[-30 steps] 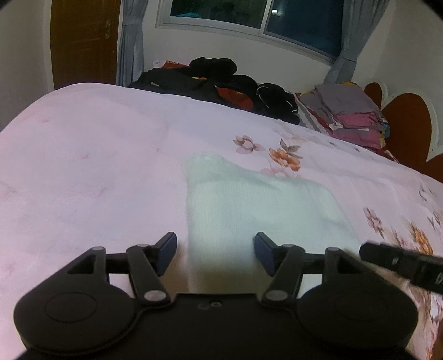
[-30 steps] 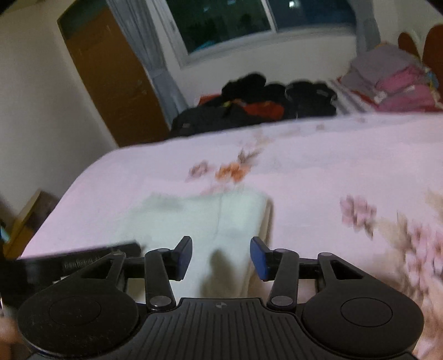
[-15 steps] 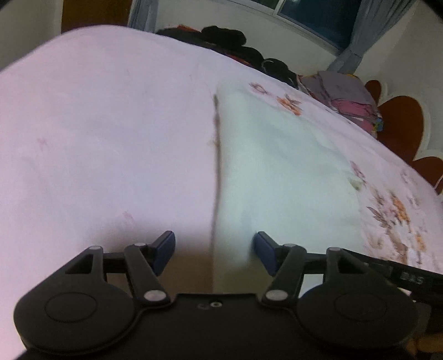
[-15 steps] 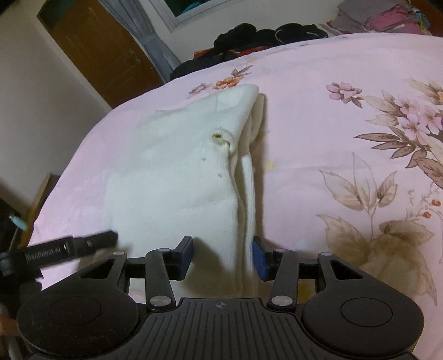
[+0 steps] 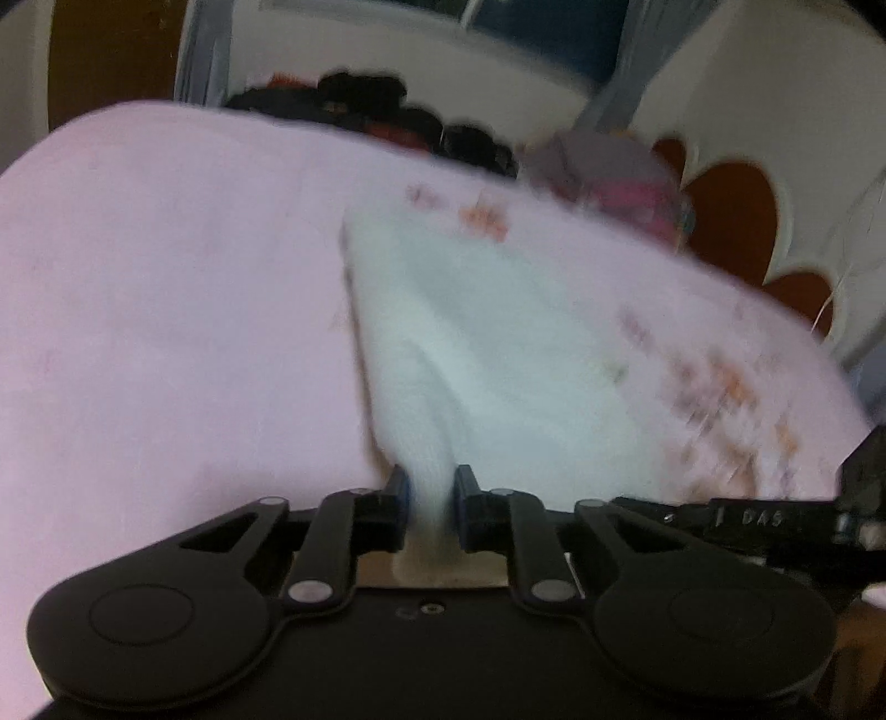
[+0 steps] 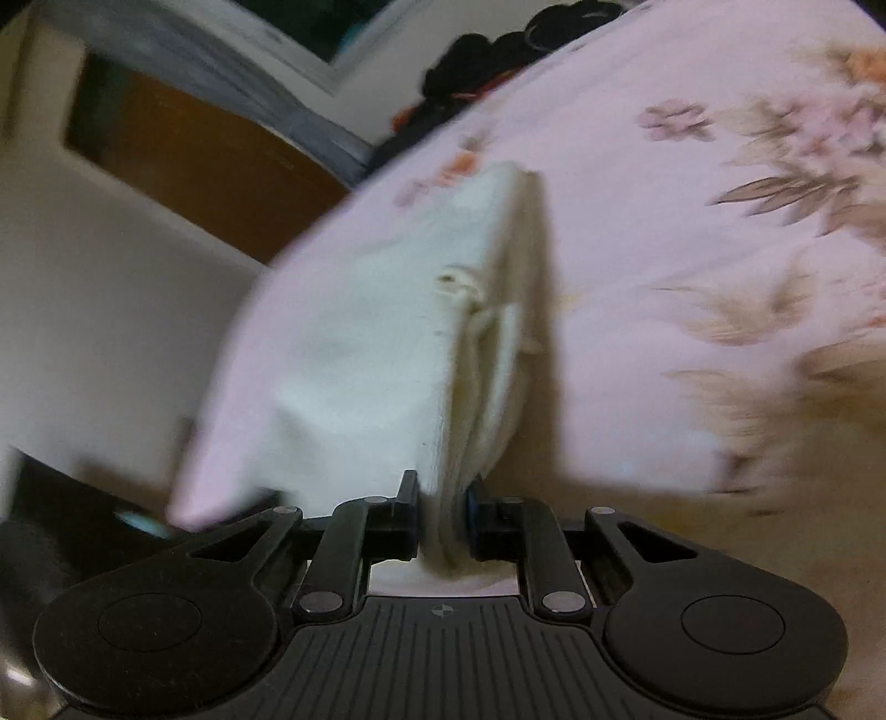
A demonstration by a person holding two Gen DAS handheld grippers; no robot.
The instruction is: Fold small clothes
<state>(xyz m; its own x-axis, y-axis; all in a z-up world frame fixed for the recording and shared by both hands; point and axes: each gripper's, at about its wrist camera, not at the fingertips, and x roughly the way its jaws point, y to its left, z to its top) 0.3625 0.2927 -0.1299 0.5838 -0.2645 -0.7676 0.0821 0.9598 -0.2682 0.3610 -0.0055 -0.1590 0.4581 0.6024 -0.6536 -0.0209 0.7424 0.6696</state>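
Left gripper [image 5: 431, 487]: just closed, pinching near edge of white garment [image 5: 470, 343] on pink bedsheet [image 5: 166, 304]. Right gripper [image 6: 443, 498]: likewise just closed, clamping what looks, through blur, like its layered edge.

A home bedroom: floral pink bedsheet [image 5: 166, 304], curtained window [image 5: 542, 33], clothes piles [image 5: 387, 111].

At the bottom centre of the frame the left gripper [image 5: 431, 493] has just closed its jaws on a bunched corner of the white garment [image 5: 487, 343], which spreads toward the upper middle over the pink floral bedsheet [image 5: 166, 310]. Dark clothes [image 5: 387, 119] are heaped along the top edge.
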